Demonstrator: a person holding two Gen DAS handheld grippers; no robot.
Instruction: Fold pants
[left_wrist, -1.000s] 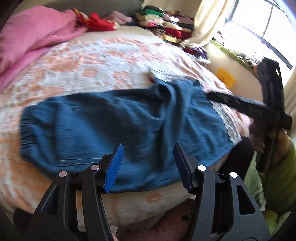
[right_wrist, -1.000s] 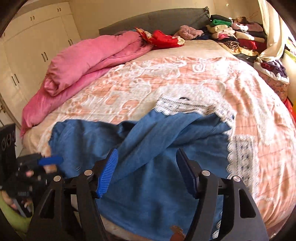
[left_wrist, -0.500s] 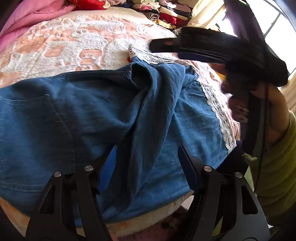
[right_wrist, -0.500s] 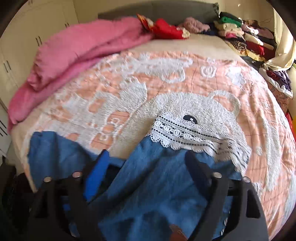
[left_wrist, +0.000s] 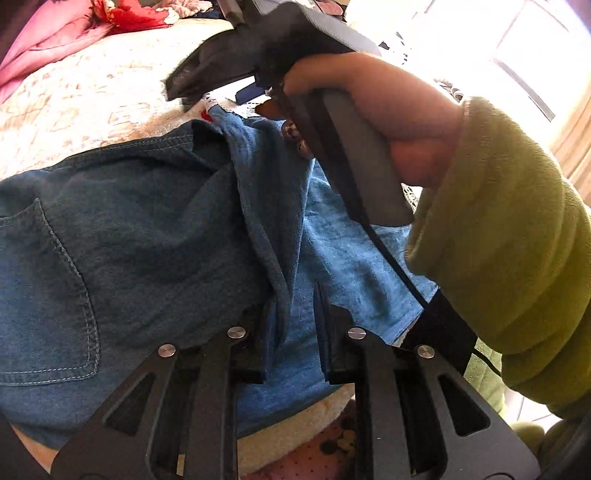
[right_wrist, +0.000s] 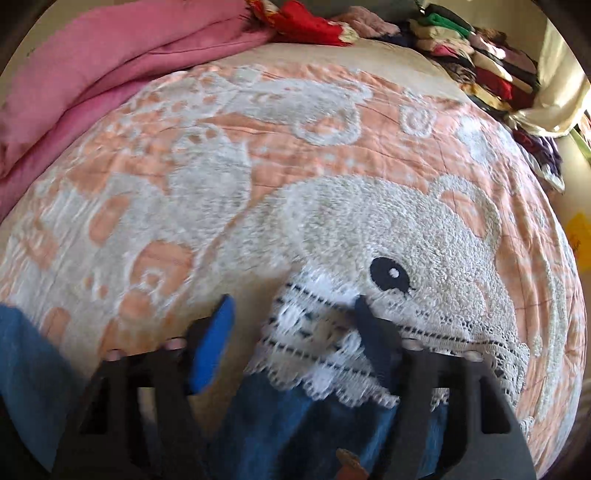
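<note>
- Plainly, no brand, label or readable writing shows in either view; the bedspread (right_wrist: 332, 155) carries only a white animal figure with a black eye on peach ground
- pants (left_wrist: 155, 236): blue denim, spread across the near edge of the bed; a stitched back pocket shows at the left of the left wrist view, and a ridge of bunched cloth runs down the middle toward the camera; white lace trim (right_wrist: 325, 354) edges the hem in the right wrist view
- left claw (left_wrist: 291, 339): jaws closing, a fold of the denim pinched between them, the pads pressing the cloth; a second ago they stood apart above the pants with nothing between
- right claw (right_wrist: 295, 332): jaws closing but apart, the lace hem lying between them, pads not pressing it; a second ago it hung over the middle of the denim, and now it sits at the hem
- right hand (left_wrist: 388, 122), in a green sleeve (left_wrist: 509, 240), now fills the upper right of the left wrist view; earlier it was small at the edge
- pink blanket (right_wrist: 110, 62) and stacked clothes (right_wrist: 480, 62) lie at the far side.
</note>
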